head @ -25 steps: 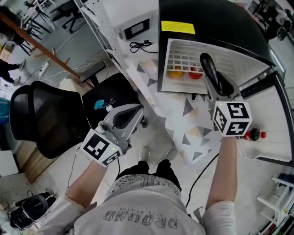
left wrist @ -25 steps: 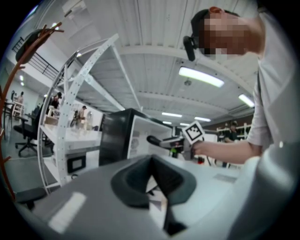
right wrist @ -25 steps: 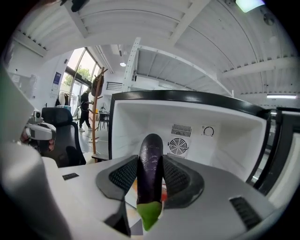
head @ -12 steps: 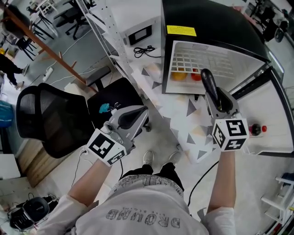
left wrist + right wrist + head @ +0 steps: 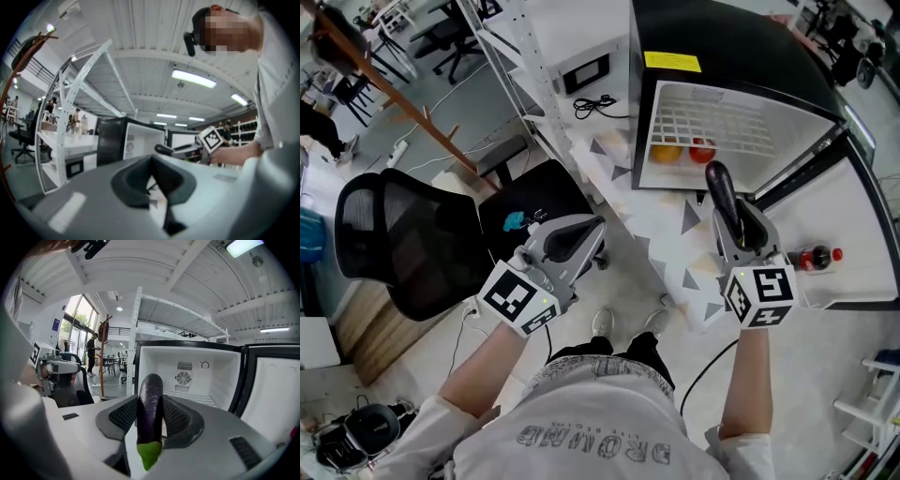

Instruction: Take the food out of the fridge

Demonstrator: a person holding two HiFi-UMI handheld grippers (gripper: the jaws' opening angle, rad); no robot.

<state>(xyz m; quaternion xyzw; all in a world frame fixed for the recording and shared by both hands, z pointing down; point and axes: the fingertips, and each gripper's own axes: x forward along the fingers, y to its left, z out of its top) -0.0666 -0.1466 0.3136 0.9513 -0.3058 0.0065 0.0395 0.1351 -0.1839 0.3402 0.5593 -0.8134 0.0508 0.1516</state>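
Observation:
My right gripper [image 5: 727,208] is shut on a dark purple eggplant [image 5: 719,187] with a green stem end [image 5: 149,453]. It holds the eggplant just in front of the open black fridge [image 5: 722,37]. In the right gripper view the eggplant [image 5: 149,394] stands between both pads of this gripper [image 5: 150,416], with the white fridge interior [image 5: 187,366] behind. An orange fruit [image 5: 666,152] and a red fruit [image 5: 703,150] lie inside under a wire shelf. My left gripper [image 5: 581,234] hangs at the left, away from the fridge. Its jaws [image 5: 151,176] are together with nothing between them.
The fridge door [image 5: 853,225] stands open to the right, with a red-capped bottle [image 5: 816,256] in it. A cloth with a triangle pattern [image 5: 675,234] lies below the fridge. A black office chair [image 5: 403,244] is at the left, and a white rack [image 5: 516,66] stands beside the fridge.
My right gripper has drawn back from the fridge opening toward me with the eggplant in it. The left gripper has barely shifted.

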